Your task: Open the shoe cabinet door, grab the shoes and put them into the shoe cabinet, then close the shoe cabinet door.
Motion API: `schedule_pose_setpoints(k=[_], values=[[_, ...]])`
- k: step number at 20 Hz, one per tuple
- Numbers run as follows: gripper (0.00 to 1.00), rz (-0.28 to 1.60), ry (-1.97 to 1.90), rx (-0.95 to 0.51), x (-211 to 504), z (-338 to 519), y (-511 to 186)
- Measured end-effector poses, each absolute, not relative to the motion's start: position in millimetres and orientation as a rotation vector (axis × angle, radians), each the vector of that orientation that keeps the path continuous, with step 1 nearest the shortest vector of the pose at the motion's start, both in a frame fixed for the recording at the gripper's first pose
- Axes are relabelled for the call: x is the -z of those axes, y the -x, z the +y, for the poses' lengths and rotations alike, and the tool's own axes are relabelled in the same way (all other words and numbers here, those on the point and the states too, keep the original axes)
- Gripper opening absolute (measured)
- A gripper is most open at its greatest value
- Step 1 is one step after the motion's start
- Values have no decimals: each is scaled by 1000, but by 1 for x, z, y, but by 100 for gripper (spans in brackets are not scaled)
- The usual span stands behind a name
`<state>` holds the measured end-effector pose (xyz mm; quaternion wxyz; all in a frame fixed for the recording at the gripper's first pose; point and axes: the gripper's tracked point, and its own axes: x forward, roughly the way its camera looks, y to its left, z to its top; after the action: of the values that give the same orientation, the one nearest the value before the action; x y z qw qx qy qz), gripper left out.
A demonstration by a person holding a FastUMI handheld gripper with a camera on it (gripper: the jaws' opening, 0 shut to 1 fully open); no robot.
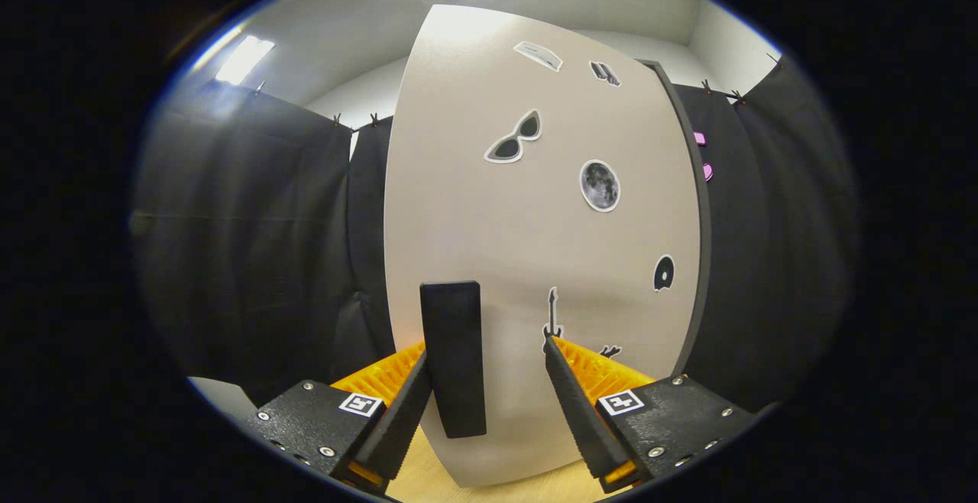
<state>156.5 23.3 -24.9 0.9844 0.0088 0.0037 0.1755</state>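
The gripper (485, 361) is facing the shoe cabinet door (489, 205) at close range, its two fingers standing spread apart with a wide gap between them, so the jaws are released and not grasping anything. The door's dark upright handle (454, 358) is sitting in that gap, lying against the inner face of the left finger (401, 411), while the right finger (581, 411) is standing clear of it with pale door panel showing between the two. The door itself is filling the space straight ahead, a light beige panel with a dark edge strip (699, 243) running down its right side, and it is looking closed or nearly so, though the exact seating cannot be told from here. Stickers are dotting the panel: a pair of sunglasses (513, 138), a moon (600, 185), a small dark round one (663, 273) near the right edge, and a guitar (552, 318) just above the right fingertip. Black cloth (252, 258) is hanging on both sides of the cabinet, and a strip of light wooden floor (489, 480) is showing beneath the door between the fingers
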Motion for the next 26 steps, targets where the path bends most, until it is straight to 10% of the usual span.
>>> schedule_pose_setpoints(k=[26], values=[[87, -4, 97, -206, 36, 26, -172]])
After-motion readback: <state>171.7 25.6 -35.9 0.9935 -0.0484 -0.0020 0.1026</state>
